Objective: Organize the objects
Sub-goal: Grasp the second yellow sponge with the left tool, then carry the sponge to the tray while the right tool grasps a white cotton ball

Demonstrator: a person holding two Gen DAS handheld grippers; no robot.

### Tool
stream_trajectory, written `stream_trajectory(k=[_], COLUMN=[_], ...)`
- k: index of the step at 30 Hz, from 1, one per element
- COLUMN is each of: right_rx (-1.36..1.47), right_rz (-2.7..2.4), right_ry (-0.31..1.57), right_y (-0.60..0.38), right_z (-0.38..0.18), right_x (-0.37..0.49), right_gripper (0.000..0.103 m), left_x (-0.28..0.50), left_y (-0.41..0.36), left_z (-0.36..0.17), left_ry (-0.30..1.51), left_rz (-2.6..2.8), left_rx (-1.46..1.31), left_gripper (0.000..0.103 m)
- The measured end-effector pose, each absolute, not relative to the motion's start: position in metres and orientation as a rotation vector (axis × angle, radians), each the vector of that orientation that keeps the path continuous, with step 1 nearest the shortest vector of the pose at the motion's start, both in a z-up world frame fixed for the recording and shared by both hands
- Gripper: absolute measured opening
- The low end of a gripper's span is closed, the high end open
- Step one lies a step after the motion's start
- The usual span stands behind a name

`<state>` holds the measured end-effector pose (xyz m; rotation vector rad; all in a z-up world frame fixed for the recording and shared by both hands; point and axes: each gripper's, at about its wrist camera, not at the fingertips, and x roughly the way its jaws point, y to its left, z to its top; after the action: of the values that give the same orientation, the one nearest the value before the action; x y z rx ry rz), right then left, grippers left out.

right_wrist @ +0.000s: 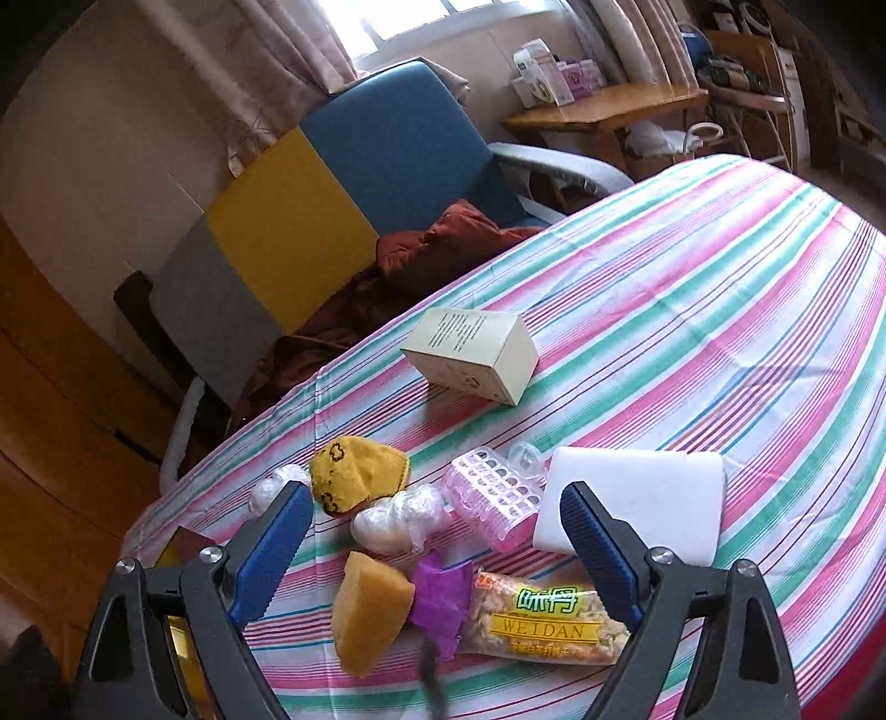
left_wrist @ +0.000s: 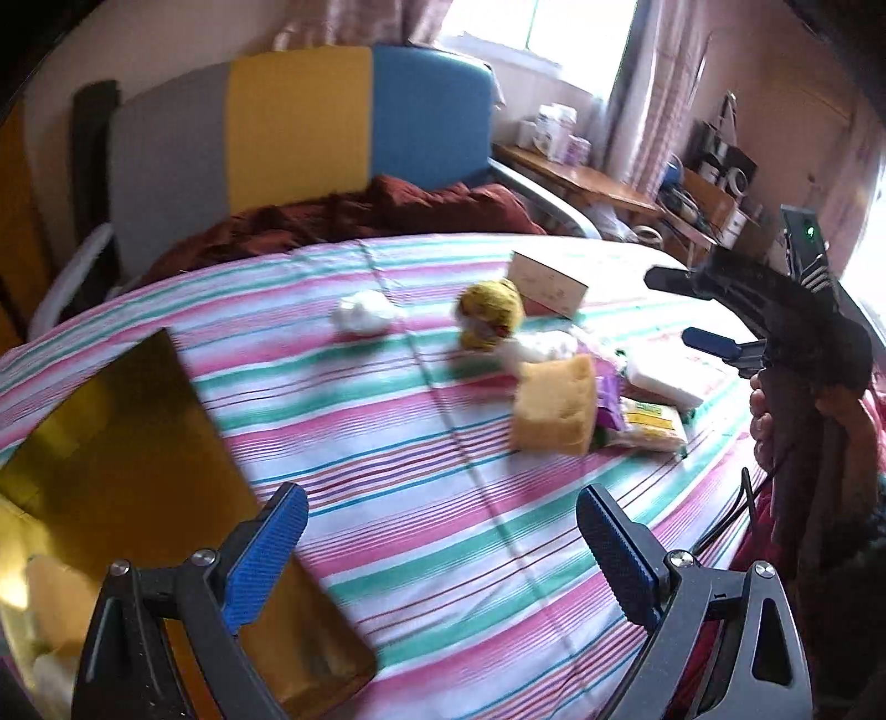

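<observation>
Both the left tongs and the right tongs stand wide apart and empty above the striped table, where a yellow sponge, snack packet, white foam block and pale carton cluster near its left edge.

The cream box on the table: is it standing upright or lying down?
Lying down. The cream box rests on a long side on the striped cloth, printed face up.

I'm working in a lived-in home room: a blue, yellow and grey armchair, curtained window, cluttered wooden side table, and striped cloth over the tabletop.
</observation>
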<state>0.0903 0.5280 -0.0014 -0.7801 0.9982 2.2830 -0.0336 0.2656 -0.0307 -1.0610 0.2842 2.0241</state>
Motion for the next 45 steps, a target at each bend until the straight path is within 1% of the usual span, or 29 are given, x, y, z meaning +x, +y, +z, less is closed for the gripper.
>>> stream_trajectory(k=[11,19,22,23,24,25,26,32,35,39,45], right_rx=[-0.818,-0.849,-0.865,-0.870,-0.874,-0.878,-0.882,-0.916,-0.938,-0.990,-1.092], right_rz=[2.318,2.324,2.327,2.328,2.327,2.326,2.325,2.319,2.331,2.373,2.507], right_ry=[1.028,1.051,1.049,1.047,1.046,1.044,1.041,1.027,1.004,0.937,0.813], right_y=[0.527,0.527,0.526,0.525,0.525,0.525,0.526,0.524,0.520,0.508,0.474], right_z=[-0.005,-0.008,-0.009,-0.010,-0.010,-0.010,-0.011,-0.014,-0.015,-0.014,-0.004], right_x=[0.084,0.080,0.078,0.077,0.077,0.076,0.076,0.071,0.067,0.059,0.024], right_gripper=[0.093,0.093,0.093,0.093,0.093,0.093,0.093,0.093,0.093,0.093,0.092], left_x=[-0.051,-0.061,-0.066,-0.069,-0.071,-0.072,-0.073,-0.059,-0.046,-0.034,-0.039], left_y=[0.346,0.386,0.396,0.399,0.399,0.398,0.397,0.362,0.341,0.304,0.250], left_z=[-0.060,-0.081,-0.092,-0.097,-0.100,-0.102,-0.103,-0.097,-0.091,-0.072,-0.040], left_ry=[0.290,0.316,0.308,0.296,0.283,0.266,0.256,0.187,0.194,0.175,0.122], left_rz=[1.870,1.805,1.779,1.759,1.745,1.729,1.720,1.761,1.794,1.832,1.924], left_rx=[-1.124,-1.161,-1.195,-1.226,-1.242,-1.253,-1.259,-1.244,-1.224,-1.169,-1.093], left_gripper=[0.096,0.095,0.086,0.079,0.068,0.060,0.056,0.055,0.055,0.055,0.055])
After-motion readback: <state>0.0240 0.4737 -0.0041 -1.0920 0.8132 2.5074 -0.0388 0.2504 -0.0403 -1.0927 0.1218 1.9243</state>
